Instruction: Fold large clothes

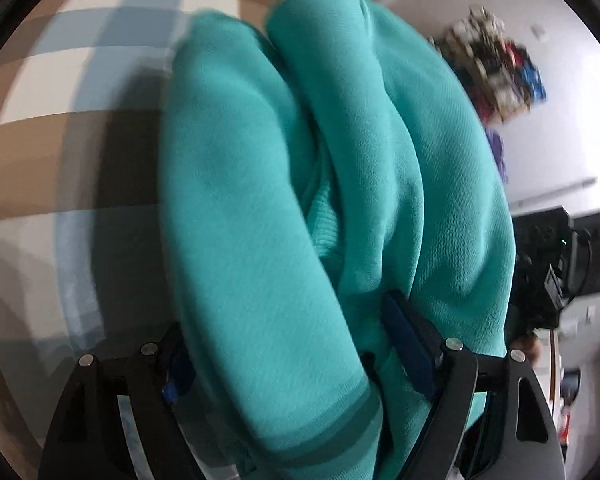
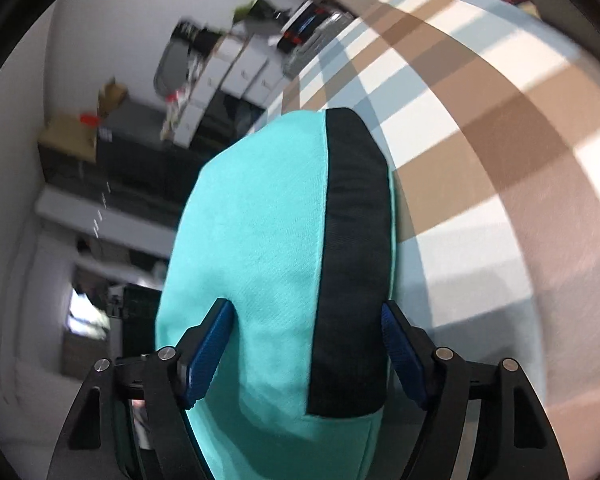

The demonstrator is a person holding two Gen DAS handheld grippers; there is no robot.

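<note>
Teal top between our two grippers

We see the teal sweater (image 1: 300,208) filling the middle, over the checked cloth (image 1: 60,80). Left gripper (image 1: 284,344) fingers seem apart around it; right gripper (image 2: 306,344) fingers stand apart beside its black band (image 2: 352,260).

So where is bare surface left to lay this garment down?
Left wrist view: bare checked cloth left of the teal garment. Right wrist view: open checks right of its black band. Crowded: fabric fills both grippers.
</note>
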